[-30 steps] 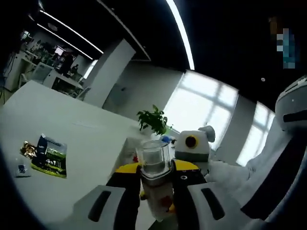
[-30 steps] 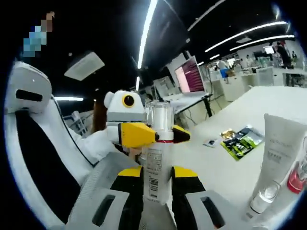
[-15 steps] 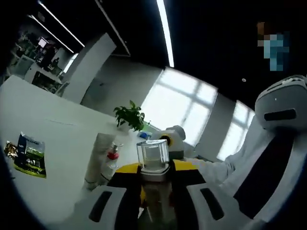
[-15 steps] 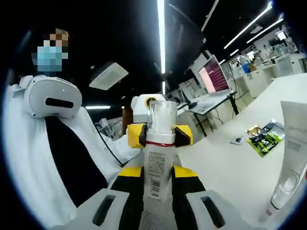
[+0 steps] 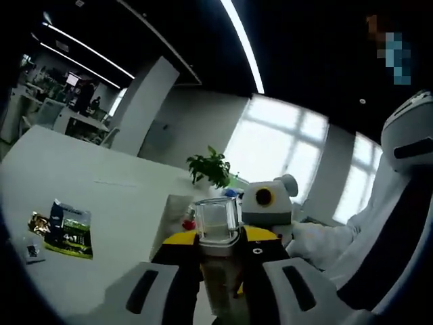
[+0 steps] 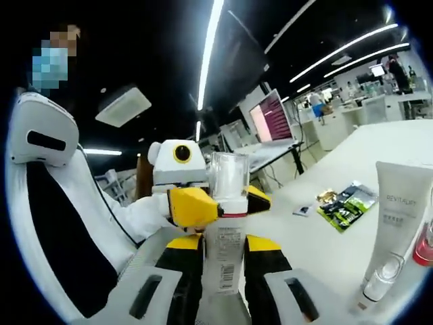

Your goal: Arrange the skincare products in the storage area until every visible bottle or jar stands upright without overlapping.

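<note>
A white bottle (image 6: 222, 267) with a barcode label, a red ring and a clear cap (image 5: 218, 218) is held up in the air above the white table (image 5: 101, 196). My right gripper (image 6: 222, 247) is shut on its body. My left gripper (image 5: 218, 242) is shut on it just below the cap, and its yellow tips come into the right gripper view from the left. A white tube (image 6: 396, 227) stands cap-down on the table at the right, with a red-capped item (image 6: 425, 249) beside it. That tube (image 5: 172, 215) also stands just behind my left jaws.
Green sachets (image 5: 67, 230) lie flat on the table, also seen as sachets (image 6: 345, 201) in the right gripper view. A potted plant (image 5: 213, 169) stands at the table's far end. A person in white (image 6: 47, 203) stands close behind the grippers. Desks and a monitor (image 6: 270, 112) fill the background.
Both cameras have swung with the hands, bringing the table, sachets and tube further into view. The bottle stays gripped between both grippers.
</note>
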Available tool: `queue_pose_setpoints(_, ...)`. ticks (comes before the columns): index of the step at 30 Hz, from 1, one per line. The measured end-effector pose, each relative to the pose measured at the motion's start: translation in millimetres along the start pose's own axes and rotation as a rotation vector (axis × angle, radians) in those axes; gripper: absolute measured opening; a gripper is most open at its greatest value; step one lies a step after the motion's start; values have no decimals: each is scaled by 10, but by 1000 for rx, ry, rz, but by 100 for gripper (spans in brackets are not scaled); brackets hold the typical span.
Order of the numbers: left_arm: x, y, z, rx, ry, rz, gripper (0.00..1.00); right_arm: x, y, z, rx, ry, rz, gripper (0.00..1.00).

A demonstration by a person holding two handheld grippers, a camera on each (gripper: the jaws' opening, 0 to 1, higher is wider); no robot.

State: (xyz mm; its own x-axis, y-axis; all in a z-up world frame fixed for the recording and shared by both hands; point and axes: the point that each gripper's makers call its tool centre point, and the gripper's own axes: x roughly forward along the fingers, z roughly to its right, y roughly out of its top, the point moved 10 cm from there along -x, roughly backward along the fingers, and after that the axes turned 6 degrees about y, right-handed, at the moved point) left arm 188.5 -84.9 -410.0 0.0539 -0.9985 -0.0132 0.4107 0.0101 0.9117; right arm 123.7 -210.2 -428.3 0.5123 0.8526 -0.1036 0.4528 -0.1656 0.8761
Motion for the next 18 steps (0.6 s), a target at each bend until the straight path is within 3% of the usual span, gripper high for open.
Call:
queue_pose_setpoints(4,27,-49,46,20,-19,-33,18,-23,-28,11,-41,-12,-40,13)
queue_pose_setpoints(9,34,-52,46,54,-33,-31,20,-60,-50,23,-51,4,-53,13)
queue_pose_setpoints(13,19,-63,-22,55,-10,-51,28,-78,-68,38,-84,17,-77,13)
queue_pose_setpoints(18,7,-58,-30,56,-22,-49,22,-128,-88,83,-87,10,-79,13)
